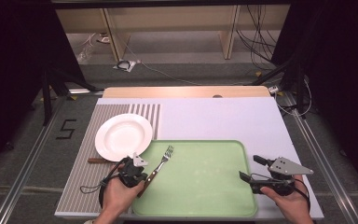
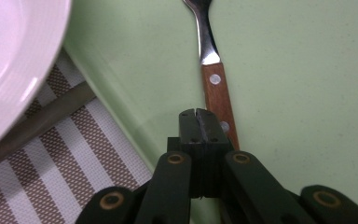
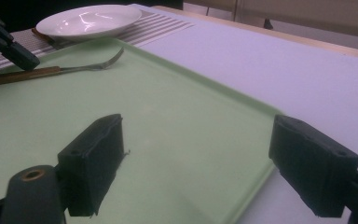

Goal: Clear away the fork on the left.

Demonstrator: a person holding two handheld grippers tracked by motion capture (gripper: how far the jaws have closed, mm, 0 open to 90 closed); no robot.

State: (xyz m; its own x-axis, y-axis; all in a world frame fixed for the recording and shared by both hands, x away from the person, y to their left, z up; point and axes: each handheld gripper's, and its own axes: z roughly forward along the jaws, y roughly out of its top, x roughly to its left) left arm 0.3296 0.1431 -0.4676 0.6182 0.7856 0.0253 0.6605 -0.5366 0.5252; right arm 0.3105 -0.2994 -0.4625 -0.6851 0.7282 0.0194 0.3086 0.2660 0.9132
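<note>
A fork (image 1: 161,163) with a wooden handle lies on the left part of the green tray (image 1: 205,186), tines toward the white plate (image 1: 123,136). My left gripper (image 1: 145,177) is shut, its jaws pressed together with nothing between them. In the left gripper view its tips (image 2: 199,114) sit just left of the fork's handle (image 2: 216,93), close to the tray's left rim. The right gripper view shows those tips (image 3: 21,58) right at the handle (image 3: 23,76). My right gripper (image 1: 252,168) stands open over the tray's right edge, its jaws (image 3: 198,144) empty.
The plate rests on a brown striped placemat (image 1: 81,172) left of the tray. A dark wood-handled utensil (image 1: 95,160) pokes out from under the plate. The white table cover (image 1: 223,116) stretches behind the tray, with a wooden edge (image 1: 186,92) at the back.
</note>
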